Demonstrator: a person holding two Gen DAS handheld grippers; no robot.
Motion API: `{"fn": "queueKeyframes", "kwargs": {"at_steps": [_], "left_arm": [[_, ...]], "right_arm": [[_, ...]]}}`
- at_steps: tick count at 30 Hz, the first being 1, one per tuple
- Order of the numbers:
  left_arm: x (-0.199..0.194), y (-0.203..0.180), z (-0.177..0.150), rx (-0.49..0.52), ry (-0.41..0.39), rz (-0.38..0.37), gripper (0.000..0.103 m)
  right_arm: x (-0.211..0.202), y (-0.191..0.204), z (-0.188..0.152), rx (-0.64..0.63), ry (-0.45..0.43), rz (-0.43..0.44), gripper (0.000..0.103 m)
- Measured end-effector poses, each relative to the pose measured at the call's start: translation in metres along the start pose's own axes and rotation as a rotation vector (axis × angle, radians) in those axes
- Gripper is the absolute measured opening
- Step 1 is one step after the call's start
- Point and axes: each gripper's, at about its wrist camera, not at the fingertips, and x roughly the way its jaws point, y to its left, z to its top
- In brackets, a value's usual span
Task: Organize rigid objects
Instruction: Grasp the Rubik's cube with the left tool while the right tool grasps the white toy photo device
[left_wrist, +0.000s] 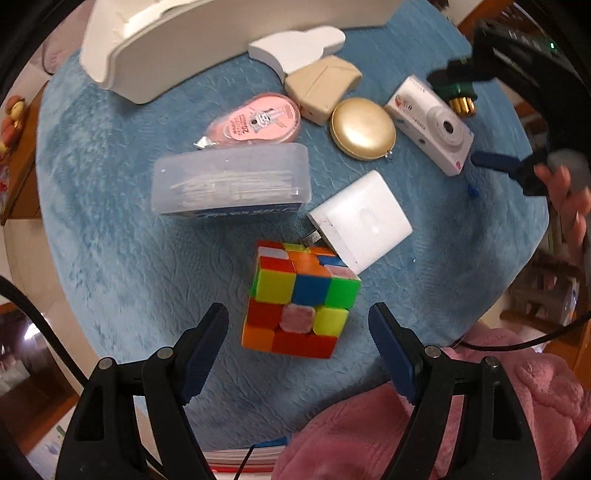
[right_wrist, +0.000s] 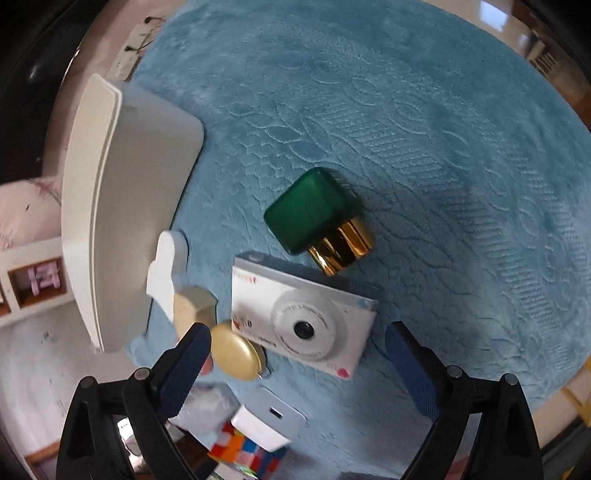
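Note:
A scrambled colour cube (left_wrist: 299, 302) lies on the blue fleece cloth (left_wrist: 110, 240), with a white charger block (left_wrist: 364, 221) touching its far corner. My left gripper (left_wrist: 297, 314) points down over the cube, open, its pads on either side and clear of it. A white toy camera (right_wrist: 306, 321) lies face up between the pads of my open right gripper (right_wrist: 298, 332), untouched. Beyond it lies a green bottle with a gold cap (right_wrist: 317, 221). A gold round compact (right_wrist: 234, 354) sits by the left finger (right_wrist: 184, 369).
A clear plastic box (left_wrist: 232, 181), a pink oval case (left_wrist: 255, 120), a beige box (left_wrist: 323, 86) and a white cloud-shaped piece (left_wrist: 295, 48) lie behind the cube. A white tray (left_wrist: 166, 44) stands at the cloth's far edge. Pink blanket (left_wrist: 480, 424) borders the near right.

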Motion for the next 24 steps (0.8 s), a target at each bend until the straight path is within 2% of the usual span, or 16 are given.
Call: {"fn": "queueKeyframes", "kwargs": {"at_steps": [4, 8, 13, 16, 20, 24], "left_arm": [[0.008, 0.005, 0.005, 0.009, 0.031, -0.048, 0.081], [0.013, 0.005, 0.010, 0.021, 0.046, -0.065, 0.080], [0.018, 0.012, 0.014, -0.032, 0.085, -0.145, 0.077], [0.019, 0.016, 0.011, -0.045, 0.086, -0.149, 0.071], [0.017, 0.022, 0.011, -0.051, 0.090, -0.161, 0.071], [0.011, 0.029, 0.017, -0.037, 0.090, -0.152, 0.070]], "right_arm": [[0.007, 0.006, 0.003, 0.046, -0.013, -0.037, 0.096], [0.017, 0.010, 0.003, 0.085, -0.017, -0.091, 0.096], [0.026, 0.016, 0.004, 0.103, -0.026, -0.156, 0.096], [0.035, 0.031, 0.001, 0.104, -0.028, -0.205, 0.096], [0.046, 0.043, -0.001, 0.109, -0.036, -0.265, 0.096], [0.063, 0.061, -0.002, 0.080, -0.030, -0.314, 0.101]]}}
